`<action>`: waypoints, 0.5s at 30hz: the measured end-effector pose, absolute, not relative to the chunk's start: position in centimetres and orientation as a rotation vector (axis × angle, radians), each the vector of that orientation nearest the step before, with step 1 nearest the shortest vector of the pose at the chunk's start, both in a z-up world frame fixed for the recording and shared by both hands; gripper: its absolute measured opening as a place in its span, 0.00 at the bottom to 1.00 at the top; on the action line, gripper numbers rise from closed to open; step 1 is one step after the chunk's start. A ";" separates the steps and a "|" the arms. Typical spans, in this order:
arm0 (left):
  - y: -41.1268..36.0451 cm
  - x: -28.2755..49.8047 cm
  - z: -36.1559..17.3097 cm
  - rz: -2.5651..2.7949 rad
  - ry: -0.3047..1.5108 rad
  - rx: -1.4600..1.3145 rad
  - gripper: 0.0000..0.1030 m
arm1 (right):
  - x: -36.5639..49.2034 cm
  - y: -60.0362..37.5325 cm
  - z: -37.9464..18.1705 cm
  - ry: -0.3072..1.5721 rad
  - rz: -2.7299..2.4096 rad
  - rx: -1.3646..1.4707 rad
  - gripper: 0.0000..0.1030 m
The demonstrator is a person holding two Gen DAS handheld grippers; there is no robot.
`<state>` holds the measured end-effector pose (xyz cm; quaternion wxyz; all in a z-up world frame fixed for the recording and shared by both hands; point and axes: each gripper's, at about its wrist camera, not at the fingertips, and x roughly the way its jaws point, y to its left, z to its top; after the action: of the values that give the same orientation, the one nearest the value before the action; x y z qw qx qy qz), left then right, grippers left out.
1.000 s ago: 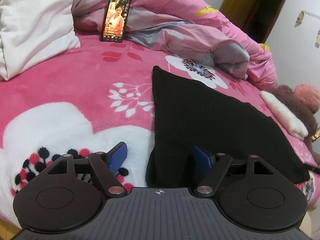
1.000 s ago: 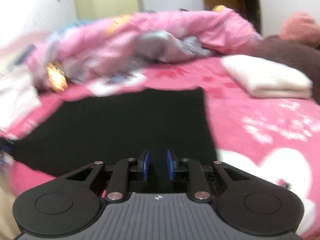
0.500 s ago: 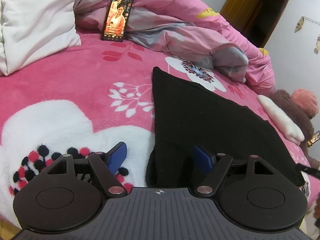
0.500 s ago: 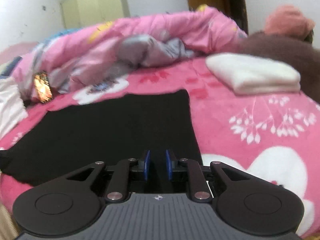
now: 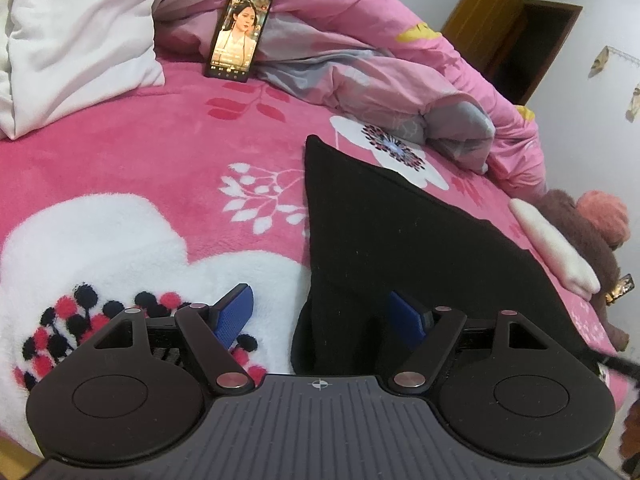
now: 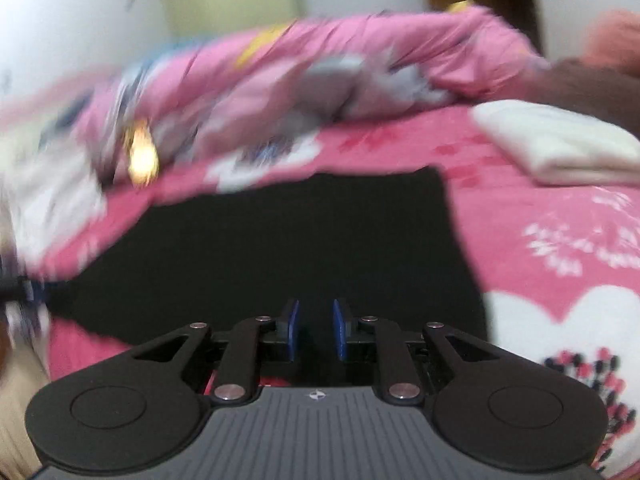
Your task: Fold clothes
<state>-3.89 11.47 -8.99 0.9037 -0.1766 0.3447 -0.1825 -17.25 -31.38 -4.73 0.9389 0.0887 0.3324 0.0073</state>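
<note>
Left wrist: flat black garment [image 5: 400,240] on fleecy pink blanket [image 5: 140,168] (left fingers [image 5: 236,314] spread, right fingers [image 6: 340,332] narrowed, grip unclear)

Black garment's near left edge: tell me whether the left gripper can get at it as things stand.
Probably yes. The left gripper is open wide and the black garment has its near edge lying between the fingers, one pad already over the cloth. Nothing lies in the way on the pink blanket.

My tongs [image 5: 320,316] are matt black plastic with ribbed grey housing, shiny metal rivets and rough blue pads [image 5: 234,314]. The black garment [image 5: 400,240] is soft matt knit cloth. The pink blanket [image 5: 140,168] looks fluffy fleece, the quilt [image 5: 360,52] smooth cotton, the phone [image 5: 239,32] glossy glass.
</note>
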 end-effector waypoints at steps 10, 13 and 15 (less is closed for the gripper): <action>11.8 -3.8 -9.1 -0.388 0.710 -0.389 0.75 | -17.9 -29.3 -2.6 0.669 0.072 0.124 0.19; 11.9 -3.9 -9.1 -0.390 0.710 -0.394 0.75 | -16.2 -28.2 -4.2 0.724 0.082 0.088 0.19; 12.0 -3.9 -9.2 -0.393 0.709 -0.408 0.75 | -16.6 -28.2 -5.5 0.763 0.068 0.083 0.19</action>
<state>-3.86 12.03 -9.19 0.8989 -0.1969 0.3423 -0.1896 -16.58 -28.23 -5.50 0.9266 0.0406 0.3723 0.0334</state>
